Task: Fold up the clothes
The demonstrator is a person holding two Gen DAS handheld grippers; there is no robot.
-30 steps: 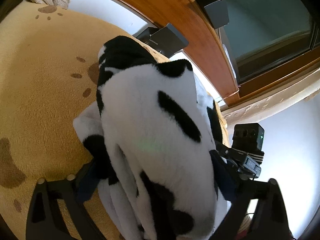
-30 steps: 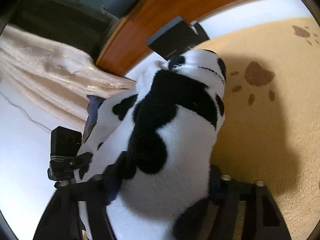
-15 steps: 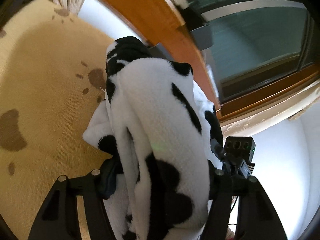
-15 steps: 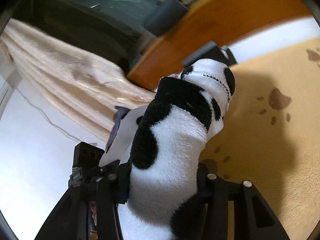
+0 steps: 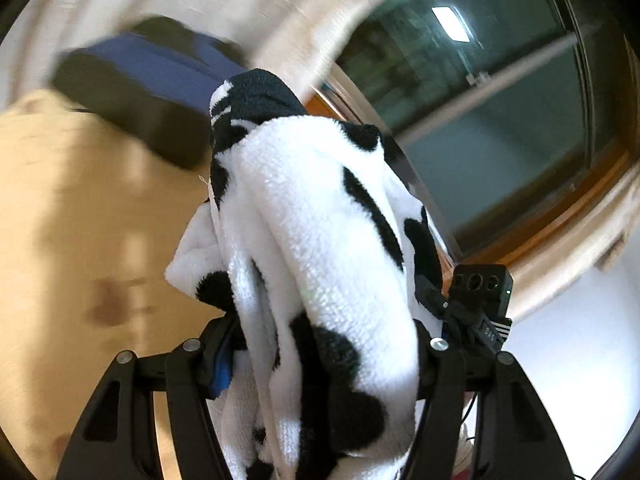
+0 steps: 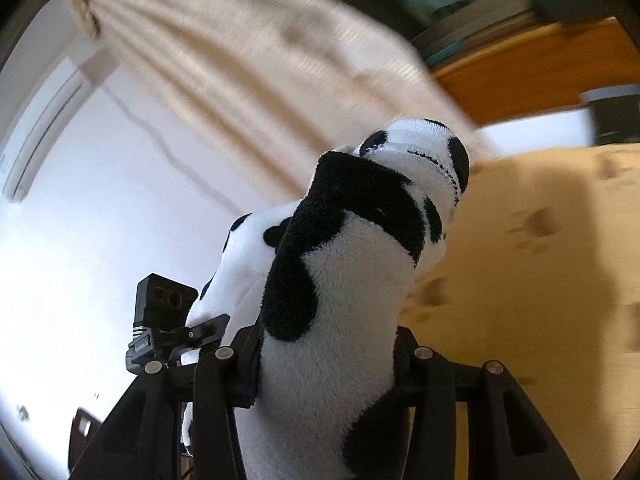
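Fleece (image 5: pixel 320 248), white with black patches, bunched thick and carried off the tan rug (image 5: pixel 80 240). Left gripper (image 5: pixel 320 344) pinches one bundle of it; the cloth fills the gap between the fingers and mounds forward past them. Right gripper (image 6: pixel 324 356) likewise clamped on fleece (image 6: pixel 340 280), the roll rising beyond its fingertips. Background blurred.

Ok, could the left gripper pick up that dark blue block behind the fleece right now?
Probably not: the left gripper is already shut on the black-and-white fleece, which bulges between it and the dark blue block.
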